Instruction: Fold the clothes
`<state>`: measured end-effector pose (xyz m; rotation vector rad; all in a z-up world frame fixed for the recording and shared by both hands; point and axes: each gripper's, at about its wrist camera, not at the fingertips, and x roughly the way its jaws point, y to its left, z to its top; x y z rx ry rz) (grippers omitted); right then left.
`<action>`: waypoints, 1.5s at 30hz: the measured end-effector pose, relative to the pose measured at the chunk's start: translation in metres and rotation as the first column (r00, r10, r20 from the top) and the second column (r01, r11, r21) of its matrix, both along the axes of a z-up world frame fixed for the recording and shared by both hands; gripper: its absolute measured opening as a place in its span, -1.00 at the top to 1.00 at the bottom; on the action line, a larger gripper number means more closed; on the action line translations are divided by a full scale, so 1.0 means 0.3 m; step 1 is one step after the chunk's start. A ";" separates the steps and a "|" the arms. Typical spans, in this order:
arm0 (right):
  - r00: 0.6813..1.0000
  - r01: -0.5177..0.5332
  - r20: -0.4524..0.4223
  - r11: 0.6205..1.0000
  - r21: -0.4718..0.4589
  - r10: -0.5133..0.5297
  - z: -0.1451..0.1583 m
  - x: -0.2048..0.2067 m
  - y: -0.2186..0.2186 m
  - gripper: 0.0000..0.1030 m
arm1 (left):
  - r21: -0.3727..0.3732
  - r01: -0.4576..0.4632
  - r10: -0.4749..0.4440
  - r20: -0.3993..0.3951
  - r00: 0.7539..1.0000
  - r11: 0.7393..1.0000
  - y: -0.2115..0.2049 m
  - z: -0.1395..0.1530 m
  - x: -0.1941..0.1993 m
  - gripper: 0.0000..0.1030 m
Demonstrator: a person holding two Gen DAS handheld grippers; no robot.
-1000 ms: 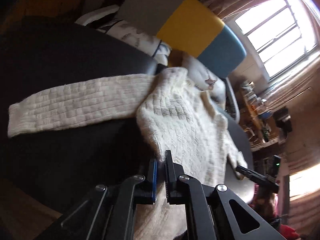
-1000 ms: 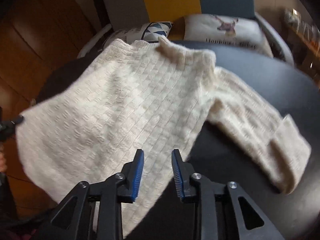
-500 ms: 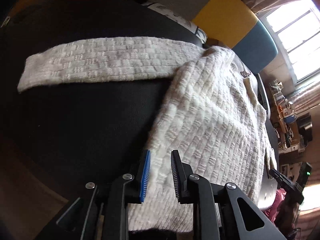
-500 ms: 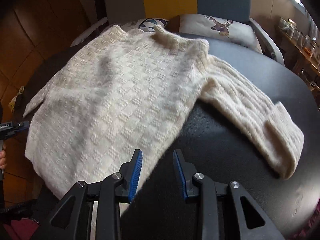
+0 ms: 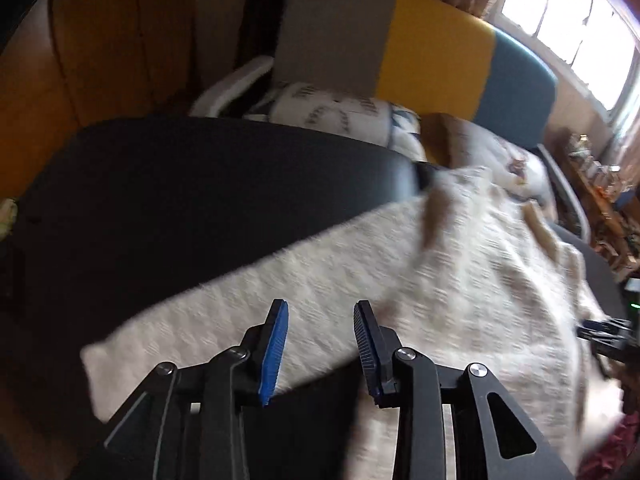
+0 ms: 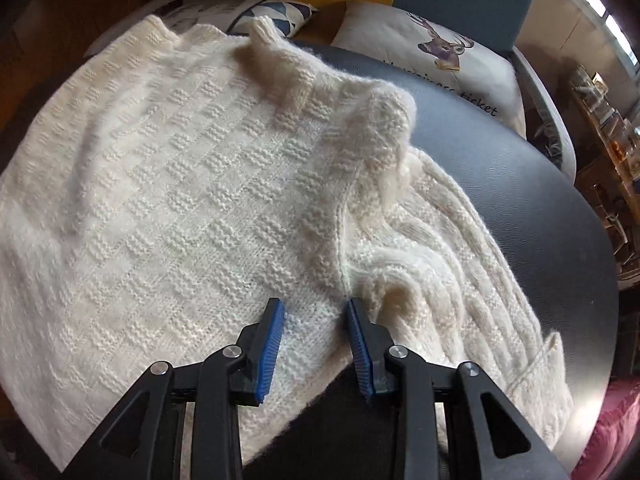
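Note:
A cream knitted sweater (image 6: 168,184) lies spread on a round black table (image 6: 532,184). Its collar (image 6: 288,64) points away from me, toward the sofa. In the right wrist view my right gripper (image 6: 314,312) is open just over the armpit seam, where the right sleeve (image 6: 472,280) branches off toward the table edge. In the left wrist view the picture is blurred. My left gripper (image 5: 320,316) is open over the left sleeve (image 5: 256,304), which runs across the dark table (image 5: 180,200) to the lower left. Nothing is held by either gripper.
A sofa with grey, yellow and blue back panels (image 5: 432,48) stands behind the table, with patterned cushions (image 6: 436,56) on it. A bright window (image 5: 568,20) is at the upper right. Cluttered shelves (image 6: 608,128) stand at the right. The other gripper's tip (image 5: 604,336) shows at the right edge.
My left gripper has opened, let go of the sweater hem and swung over to the left sleeve. My right gripper has moved forward from the hem up to the armpit seam.

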<state>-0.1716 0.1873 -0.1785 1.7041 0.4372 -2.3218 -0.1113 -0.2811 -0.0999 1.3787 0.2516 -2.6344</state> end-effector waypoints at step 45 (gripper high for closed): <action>0.881 -0.472 -0.064 0.863 -0.180 0.468 0.060 -0.115 -1.407 0.10 | -0.059 -0.442 0.444 0.019 0.896 0.895 -0.834 -0.194 0.207 0.62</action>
